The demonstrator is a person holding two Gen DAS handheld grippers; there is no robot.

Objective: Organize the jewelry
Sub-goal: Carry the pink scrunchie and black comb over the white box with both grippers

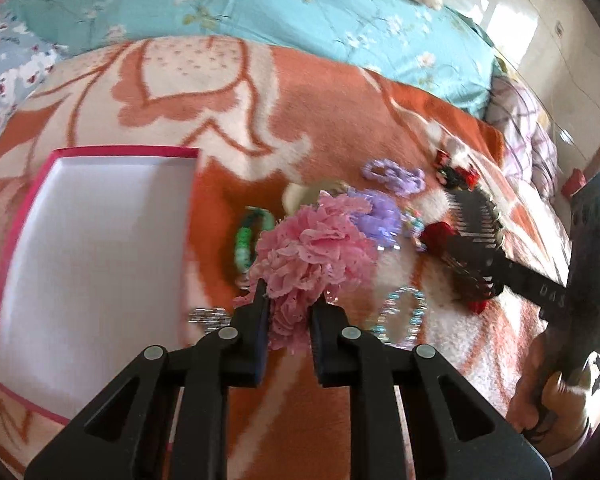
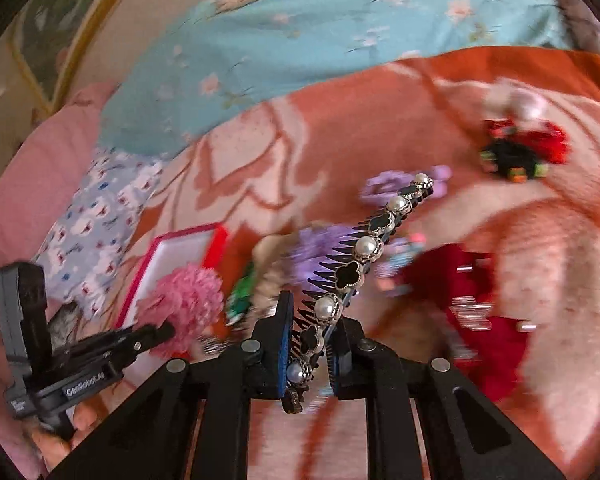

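Two claws work over an orange-and-cream blanket [image 1: 300, 92] spread on the bed. The left claw [image 1: 288, 320] is clenched on a pink lace scrunchie [image 1: 312, 252], which bunches up between and beyond its fingers, lifted just right of a white tray with a pink rim [image 1: 100, 248]. The right claw [image 2: 312, 344] grasps a comb headband [image 2: 364, 252] set with pearls and black clover shapes; the band juts up and away to the far right, teeth pointing left. On the blanket beyond the scrunchie lie a green bead bracelet [image 1: 246, 240], a purple scrunchie [image 1: 380, 216], a purple chain-link piece [image 1: 394, 174] and, farther right, a red-and-black hair clip [image 2: 520, 152]. A clear bead bracelet [image 1: 404, 312] rests near the left claw's right finger. Farther back lies a light blue floral quilt [image 1: 260, 0].
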